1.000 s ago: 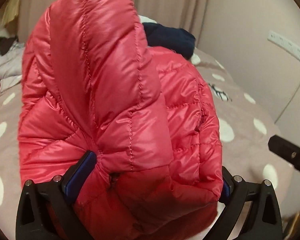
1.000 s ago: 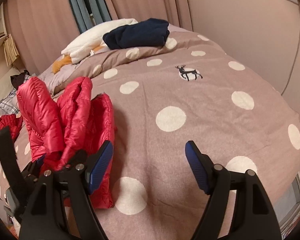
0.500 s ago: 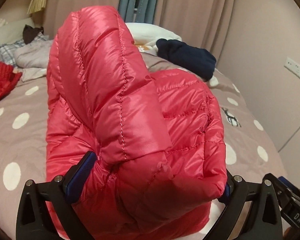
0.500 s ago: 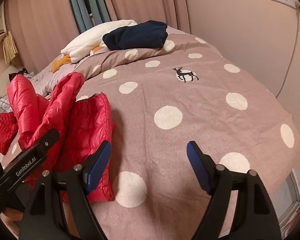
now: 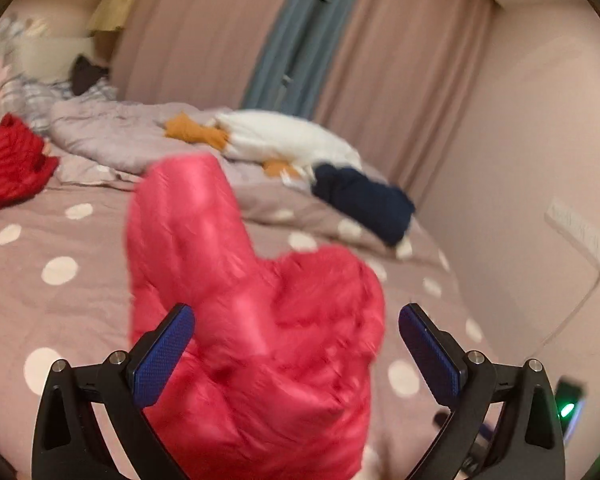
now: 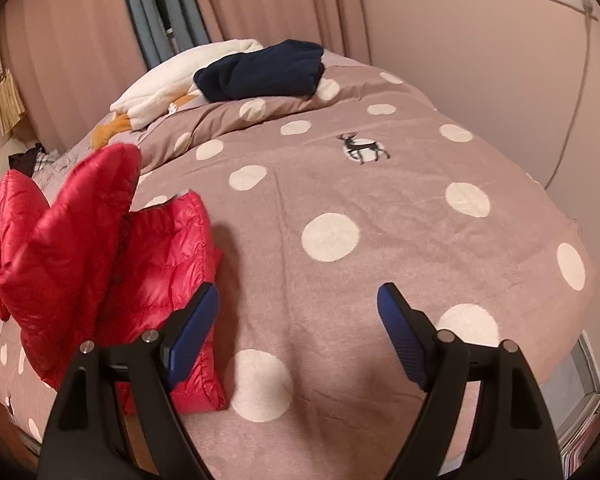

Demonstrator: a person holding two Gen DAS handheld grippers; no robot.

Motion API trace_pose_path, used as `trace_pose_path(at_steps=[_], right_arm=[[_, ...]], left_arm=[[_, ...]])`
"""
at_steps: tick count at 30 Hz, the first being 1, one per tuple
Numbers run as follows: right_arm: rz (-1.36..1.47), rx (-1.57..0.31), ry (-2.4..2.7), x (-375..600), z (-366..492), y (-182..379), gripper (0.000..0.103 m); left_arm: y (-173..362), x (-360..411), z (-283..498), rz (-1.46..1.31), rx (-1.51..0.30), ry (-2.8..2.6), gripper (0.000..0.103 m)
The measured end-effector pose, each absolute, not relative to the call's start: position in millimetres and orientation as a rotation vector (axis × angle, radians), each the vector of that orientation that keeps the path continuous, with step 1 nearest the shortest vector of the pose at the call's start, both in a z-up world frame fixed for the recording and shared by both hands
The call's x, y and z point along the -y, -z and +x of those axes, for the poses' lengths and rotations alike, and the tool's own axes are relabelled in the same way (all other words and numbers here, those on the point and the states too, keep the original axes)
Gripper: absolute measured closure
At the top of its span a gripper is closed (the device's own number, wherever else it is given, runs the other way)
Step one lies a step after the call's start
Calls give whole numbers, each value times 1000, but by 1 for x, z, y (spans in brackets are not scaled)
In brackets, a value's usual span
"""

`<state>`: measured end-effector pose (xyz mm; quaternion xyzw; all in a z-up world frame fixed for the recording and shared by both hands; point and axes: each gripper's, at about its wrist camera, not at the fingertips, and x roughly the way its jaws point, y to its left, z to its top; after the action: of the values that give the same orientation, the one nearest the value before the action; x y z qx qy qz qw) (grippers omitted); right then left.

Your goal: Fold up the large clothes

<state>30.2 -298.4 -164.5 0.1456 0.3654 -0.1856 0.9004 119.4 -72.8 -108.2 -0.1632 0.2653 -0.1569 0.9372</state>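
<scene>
Releasing looks like the step in hand: left gripper (image 5: 296,350) gapes over the red down jacket (image 5: 240,320) on the bed (pads clear), right gripper (image 6: 298,340), just widened, holds nothing. Next: regrip a sleeve.

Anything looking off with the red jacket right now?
Yes. The red jacket is bunched at the bed's edge, one sleeve sticking up instead of lying flat. The left gripper stands open around it, not gripping.

— Left wrist view: red down jacket (image 5: 256,344) motion-blurred, quilting unreadable, lower part cut off by the frame's bottom edge
— Confirmed; contact with left gripper (image 5: 296,354) pads indeterminate
</scene>
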Motion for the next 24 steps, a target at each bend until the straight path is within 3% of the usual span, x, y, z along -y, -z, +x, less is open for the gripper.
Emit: trace_pose_path(at_steps=[4, 6, 10, 14, 16, 24], right_arm=[[269, -781, 362, 288, 40, 168, 21], [259, -790, 351, 284, 45, 170, 21], [250, -801, 328, 276, 53, 172, 21], [227, -812, 308, 268, 61, 173, 21], [226, -814, 303, 267, 64, 173, 21], [296, -703, 277, 264, 61, 150, 21]], left_arm=[[114, 5, 135, -509, -508, 56, 5], [123, -15, 147, -509, -515, -24, 16], [155, -47, 187, -479, -594, -186, 28], [190, -61, 221, -608, -735, -53, 29], [193, -55, 224, -622, -719, 9, 29], [191, 18, 231, -457, -757, 293, 29]])
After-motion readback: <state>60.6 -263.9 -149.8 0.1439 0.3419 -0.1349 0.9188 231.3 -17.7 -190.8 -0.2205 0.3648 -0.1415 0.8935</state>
